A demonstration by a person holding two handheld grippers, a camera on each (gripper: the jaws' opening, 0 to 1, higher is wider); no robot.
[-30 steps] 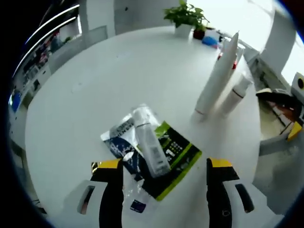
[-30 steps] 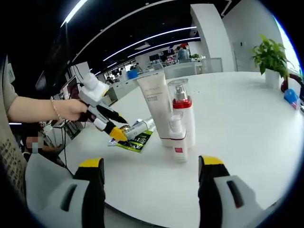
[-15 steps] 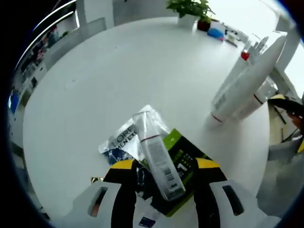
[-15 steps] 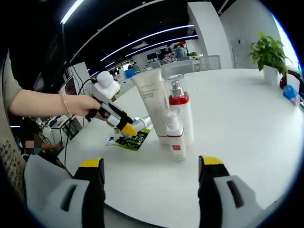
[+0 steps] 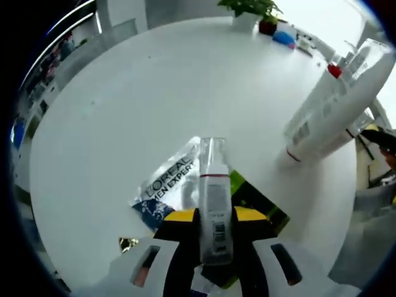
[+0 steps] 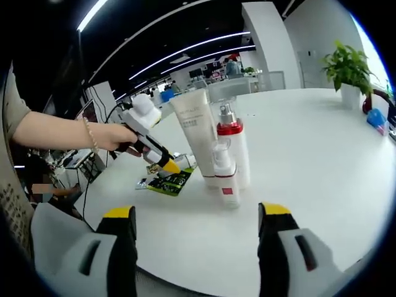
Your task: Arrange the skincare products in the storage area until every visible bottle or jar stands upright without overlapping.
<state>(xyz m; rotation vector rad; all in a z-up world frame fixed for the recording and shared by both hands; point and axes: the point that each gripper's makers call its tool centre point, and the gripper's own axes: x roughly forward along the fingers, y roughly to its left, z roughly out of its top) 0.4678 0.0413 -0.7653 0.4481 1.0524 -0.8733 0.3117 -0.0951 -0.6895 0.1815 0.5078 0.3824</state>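
Note:
My left gripper (image 5: 213, 221) is shut on a slim clear bottle (image 5: 214, 192) with a red band, gripped near its base; its cap end points away over the sachets. It lies over a silver L'Oreal sachet (image 5: 166, 184) and a green-and-black sachet (image 5: 263, 209). A tall white tube (image 5: 337, 99) stands upright at the right with pump bottles behind it. In the right gripper view the white tube (image 6: 195, 133), a red-collared pump bottle (image 6: 235, 151) and a small bottle (image 6: 224, 179) stand together. The left gripper (image 6: 162, 163), held by a hand, is down at the green sachet (image 6: 167, 183). My right gripper (image 6: 195, 232) hangs open and empty above the table's near edge.
The round white table (image 5: 154, 93) has wide bare room beyond the sachets. A potted plant (image 5: 250, 11) and a blue object (image 5: 284, 38) sit at its far edge; the plant (image 6: 349, 65) also stands far right in the right gripper view. Office desks lie beyond.
The left gripper has moved in over the lying bottle and its jaws have shut on it. The right gripper has stayed open and nearly still.

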